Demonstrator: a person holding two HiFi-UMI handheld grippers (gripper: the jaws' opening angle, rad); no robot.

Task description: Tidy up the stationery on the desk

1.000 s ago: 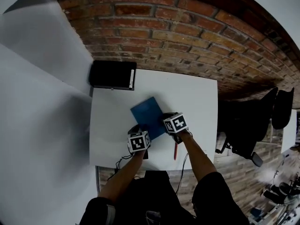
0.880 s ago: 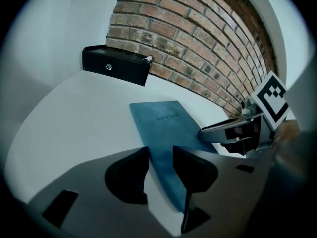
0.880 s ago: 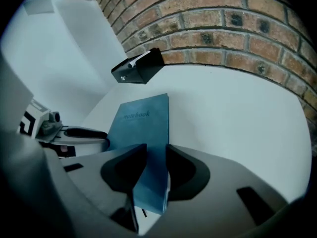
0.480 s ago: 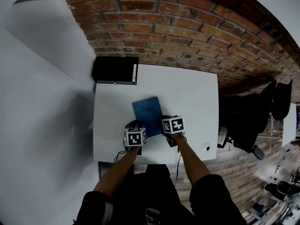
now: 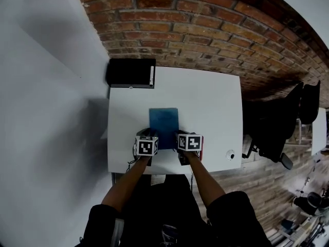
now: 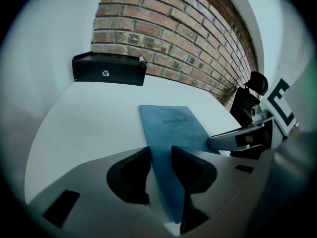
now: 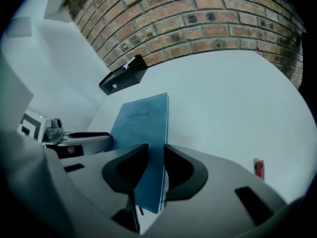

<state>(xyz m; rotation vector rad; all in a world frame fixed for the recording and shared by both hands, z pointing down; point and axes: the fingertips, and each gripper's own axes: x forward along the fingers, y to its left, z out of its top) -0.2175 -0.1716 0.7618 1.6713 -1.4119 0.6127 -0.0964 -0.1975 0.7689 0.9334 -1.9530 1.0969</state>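
Observation:
A blue notebook (image 5: 164,126) lies flat on the white desk (image 5: 216,102), its long sides square to the desk's edges. My left gripper (image 5: 152,136) is shut on its near left edge; in the left gripper view the cover (image 6: 173,123) runs between the jaws of that gripper (image 6: 161,155). My right gripper (image 5: 179,138) is shut on the near right edge, and the right gripper view shows the notebook (image 7: 141,115) clamped in it (image 7: 154,155). A red pen (image 7: 258,168) lies on the desk to the right of the right gripper.
A black box (image 5: 131,72) with a white marker (image 5: 152,75) along its right end sits at the desk's far left corner, against the brick wall (image 5: 205,30). A small round white object (image 5: 230,154) rests near the desk's right front corner. A black office chair (image 5: 277,133) stands to the right.
The notebook lay slanted a second ago; it has turned square to the desk. Both grippers have stayed at its near end, side by side.

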